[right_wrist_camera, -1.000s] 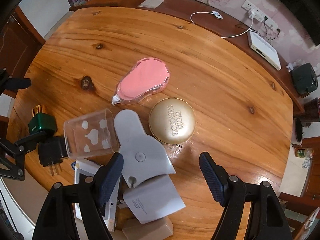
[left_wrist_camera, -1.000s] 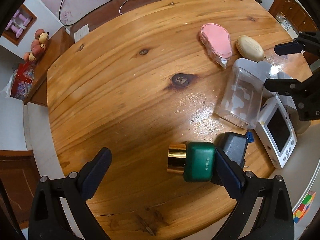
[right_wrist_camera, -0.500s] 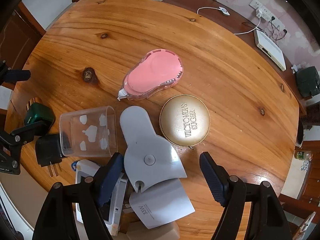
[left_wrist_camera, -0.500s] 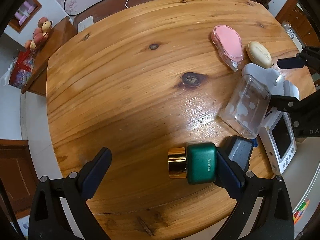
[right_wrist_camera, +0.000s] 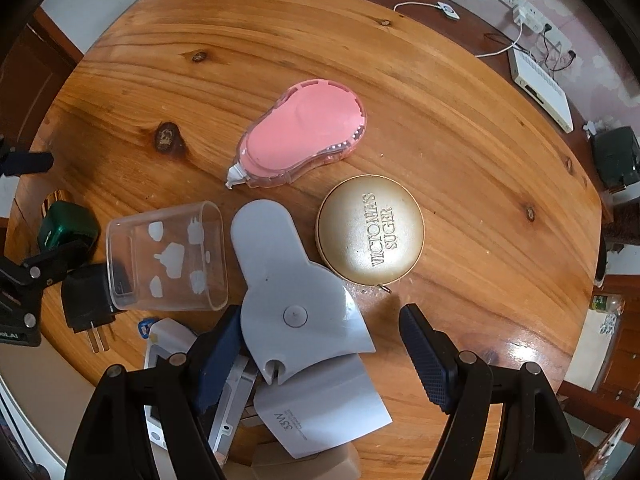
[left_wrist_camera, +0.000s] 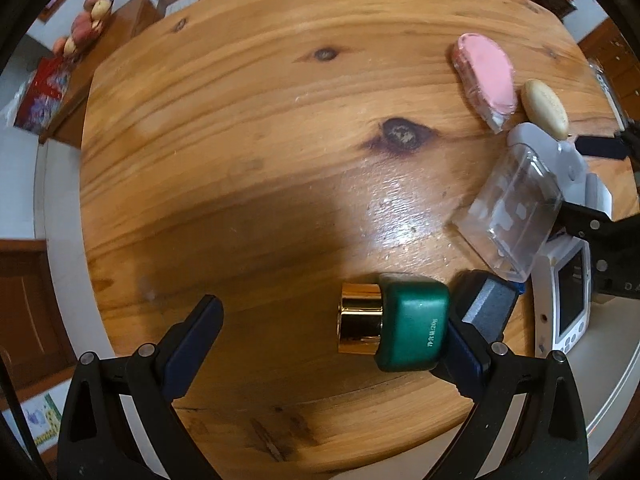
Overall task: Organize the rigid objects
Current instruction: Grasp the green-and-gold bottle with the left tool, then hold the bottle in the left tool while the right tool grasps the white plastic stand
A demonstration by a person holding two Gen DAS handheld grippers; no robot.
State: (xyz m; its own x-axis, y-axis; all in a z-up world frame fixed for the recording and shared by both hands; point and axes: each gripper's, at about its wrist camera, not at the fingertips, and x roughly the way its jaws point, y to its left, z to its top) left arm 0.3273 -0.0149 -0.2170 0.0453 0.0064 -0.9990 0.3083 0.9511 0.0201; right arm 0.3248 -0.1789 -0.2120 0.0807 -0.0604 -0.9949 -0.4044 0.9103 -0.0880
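The round wooden table (left_wrist_camera: pixel 240 152) filled both views, its objects crowded toward 3 to 5 o'clock in the left wrist view. The left gripper (left_wrist_camera: pixel 332 344) pointed down at it with its jaws wide apart; the right-hand pad touched the base end of a green bottle with a gold cap (left_wrist_camera: pixel 400 326), which lay on its side at about 5 o'clock, the left-hand pad standing well clear of the cap. Just beside the bottle's base lay a black plug adapter (left_wrist_camera: pixel 486 300). The right gripper (right_wrist_camera: pixel 320 356) hung open over a grey plastic dispenser (right_wrist_camera: pixel 292 292), its left pad beside the dispenser's edge and its right pad over bare wood, gripping nothing. A clear plastic container with white shapes (right_wrist_camera: pixel 172 256) lay on its side at 9 o'clock of the dispenser, touching the adapter. The pink correction-tape dispenser (right_wrist_camera: pixel 304 132) lay at 12 o'clock, the gold round tin (right_wrist_camera: pixel 370 228) at 2 o'clock, just beside the grey piece. A white device with a screen (left_wrist_camera: pixel 570 300) sat at the table's edge.
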